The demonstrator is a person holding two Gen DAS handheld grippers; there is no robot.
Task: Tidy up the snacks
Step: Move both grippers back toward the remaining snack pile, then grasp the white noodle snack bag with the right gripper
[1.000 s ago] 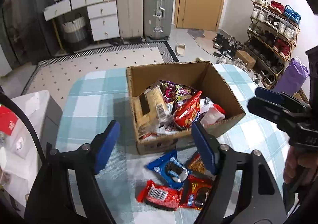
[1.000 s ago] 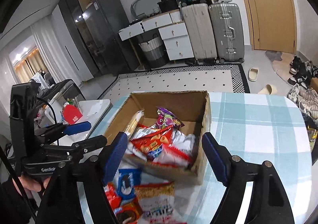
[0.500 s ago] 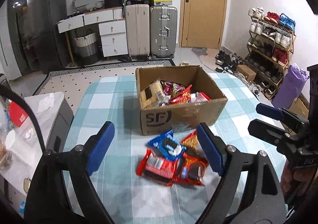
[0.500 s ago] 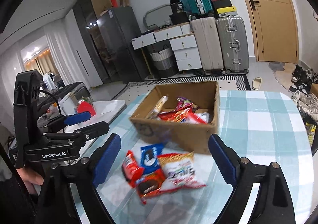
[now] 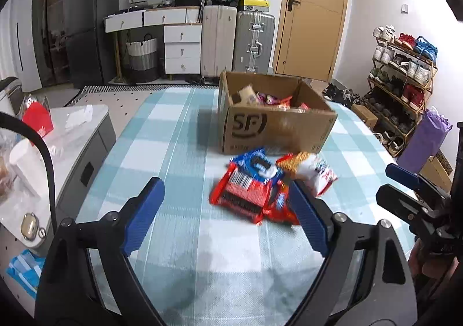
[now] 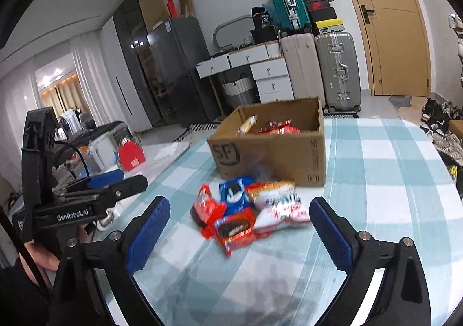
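Observation:
An open cardboard box [image 5: 277, 123] [image 6: 272, 146] with several snack packets in it stands at the far middle of the checked table [image 5: 173, 152]. In front of it lies a loose pile: a red packet [image 5: 243, 192], a blue cookie packet [image 5: 257, 164] [image 6: 234, 192], a white and orange bag [image 5: 315, 169] [image 6: 280, 204] and a red cookie packet [image 6: 234, 229]. My left gripper [image 5: 225, 190] hangs short of the pile, its jaws opening with nothing gripped. My right gripper [image 6: 238, 204] is likewise short of the pile, its jaws opening and holding nothing. Each gripper shows at the edge of the other's view.
A grey side table [image 5: 84, 135] with a red carton [image 5: 37, 120] and a white cup stands left of the table. A shoe rack [image 5: 405, 77] and a purple bag [image 5: 428, 140] are to the right. Suitcases, drawers and a door line the far wall.
Both grippers have drawn back from over the box, which now sits farther off. The snack pile has come into full view and both pairs of jaws stand wider.

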